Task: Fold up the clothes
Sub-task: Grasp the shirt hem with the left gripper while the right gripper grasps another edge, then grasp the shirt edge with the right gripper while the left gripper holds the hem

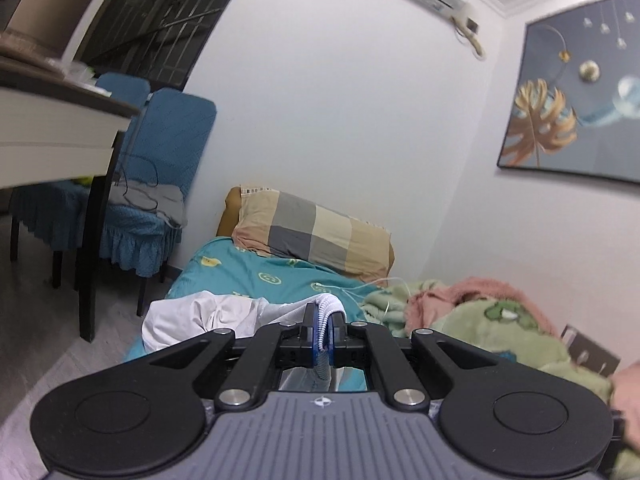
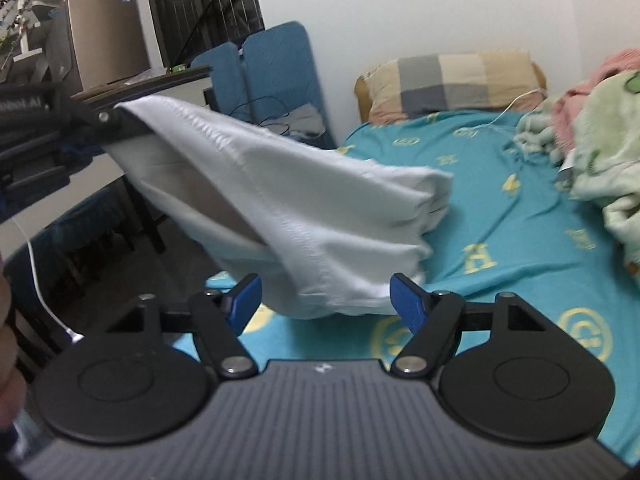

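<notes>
A white garment hangs in the air above the bed, stretched from upper left down to the lower middle of the right wrist view. My left gripper is shut on its upper left hem, and in the left wrist view the same gripper pinches a stitched edge while the rest of the white garment bunches beyond it. My right gripper is open, its blue pads wide apart. The garment's lower edge hangs between them, and neither pad presses on it.
The bed has a teal patterned sheet, a checked pillow at its head and a green and pink blanket on the right. Blue-covered chairs and a dark-legged table stand left of the bed. A white cable lies on the sheet.
</notes>
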`<state>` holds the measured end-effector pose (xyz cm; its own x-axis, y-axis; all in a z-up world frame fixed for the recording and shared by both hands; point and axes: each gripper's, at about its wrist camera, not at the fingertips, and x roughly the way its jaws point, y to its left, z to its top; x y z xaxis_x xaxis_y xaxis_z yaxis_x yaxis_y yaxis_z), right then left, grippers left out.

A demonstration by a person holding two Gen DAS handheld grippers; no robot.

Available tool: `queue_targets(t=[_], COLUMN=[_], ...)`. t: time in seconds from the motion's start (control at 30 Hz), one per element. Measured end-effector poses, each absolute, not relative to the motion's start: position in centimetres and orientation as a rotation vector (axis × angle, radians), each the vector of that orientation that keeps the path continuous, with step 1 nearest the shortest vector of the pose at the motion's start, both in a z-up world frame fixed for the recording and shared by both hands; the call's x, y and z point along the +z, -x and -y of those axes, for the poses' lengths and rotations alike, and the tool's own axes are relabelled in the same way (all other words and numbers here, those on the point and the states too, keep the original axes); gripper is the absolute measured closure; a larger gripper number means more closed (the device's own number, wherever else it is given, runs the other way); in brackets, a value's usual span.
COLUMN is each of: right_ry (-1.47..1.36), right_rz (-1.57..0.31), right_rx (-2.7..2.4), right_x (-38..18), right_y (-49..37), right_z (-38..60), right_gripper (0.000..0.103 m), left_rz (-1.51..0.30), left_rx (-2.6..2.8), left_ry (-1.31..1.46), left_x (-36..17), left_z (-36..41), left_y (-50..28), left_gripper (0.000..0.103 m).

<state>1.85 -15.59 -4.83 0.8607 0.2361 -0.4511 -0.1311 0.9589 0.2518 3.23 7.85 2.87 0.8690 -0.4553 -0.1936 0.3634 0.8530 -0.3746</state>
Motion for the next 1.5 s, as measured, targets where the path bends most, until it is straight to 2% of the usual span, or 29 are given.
queue_targets(t=[0.23, 0.4, 0.6, 0.77, 0.83, 0.93, 1.0, 1.03, 1.1, 1.2, 1.3, 1.37, 1.5], right_ry=[-0.294, -0.331, -0.221, -0.213, -0.23, -0.225, -0.228, -0.232, -0.275, -0.353, -0.445, -0.463, -0.505], right_rz=[-0.539, -0.444, -0.438, -0.581, -0.649, -0.731, -0.766, -0.781, -0.771, -0.707, -0.639, -0.596, -0.536], right_rx=[-0.027, -0.224, -0.312, -0.282, -0.234, -0.168, -0.134, -0.117, -0.087, -0.032, 0.029, 0.063, 0.123], right_x=[-5.4, -3.7, 0.2, -0.5, -2.6, -5.9, -7.7, -8.6, -9.5, -9.0, -7.5, -6.5, -5.4], right_y=[-7.0, -6.7, -7.7, -9.2, -9.8, -10.5, -10.8, -10.9, -11.0, -10.4, -9.9, -9.4, -8.6], right_z=[12.0, 14.3, 17.3, 19.0, 19.7, 19.8, 19.9, 20.0, 20.6, 21.4, 22.2, 22.4, 22.6], right_gripper=[0.03, 0.03, 0.03, 0.031, 0.037, 0.054, 0.072, 0.076, 0.091, 0.096, 0.096, 0.097, 0.097], left_rz=[-0.299, -0.352, -0.434, -0.456, -0.471, -0.493, -0.518, -0.532, -0.549, -0.564, -0.593, -0.621, -0.658], left_rx=[-0.372, -0.382, -0.411, -0.404, -0.383, -0.345, -0.325, -0.321, -0.307, -0.285, -0.258, -0.23, -0.173], left_ry=[0.441, 0.514, 0.498, 0.429, 0.432, 0.426, 0.42, 0.423, 0.413, 0.378, 0.347, 0.33, 0.297], left_x=[1.8, 0.4, -0.3, -1.4, -2.0, -2.8, -3.4, -3.7, -4.1, -4.4, -5.0, -5.6, -6.8], left_z=[-12.5, -14.8, -12.6, -10.9, -11.0, -11.0, -10.8, -10.7, -10.2, -9.3, -8.3, -7.6, -6.2], left_y=[-5.2, -6.7, -7.7, -7.5, -7.7, -8.2, -8.8, -9.1, -9.5, -10.0, -10.4, -10.7, -10.7], left_gripper=[0.098, 0.099, 0.099, 0.099, 0.099, 0.099, 0.099, 0.099, 0.099, 0.098, 0.097, 0.087, 0.077])
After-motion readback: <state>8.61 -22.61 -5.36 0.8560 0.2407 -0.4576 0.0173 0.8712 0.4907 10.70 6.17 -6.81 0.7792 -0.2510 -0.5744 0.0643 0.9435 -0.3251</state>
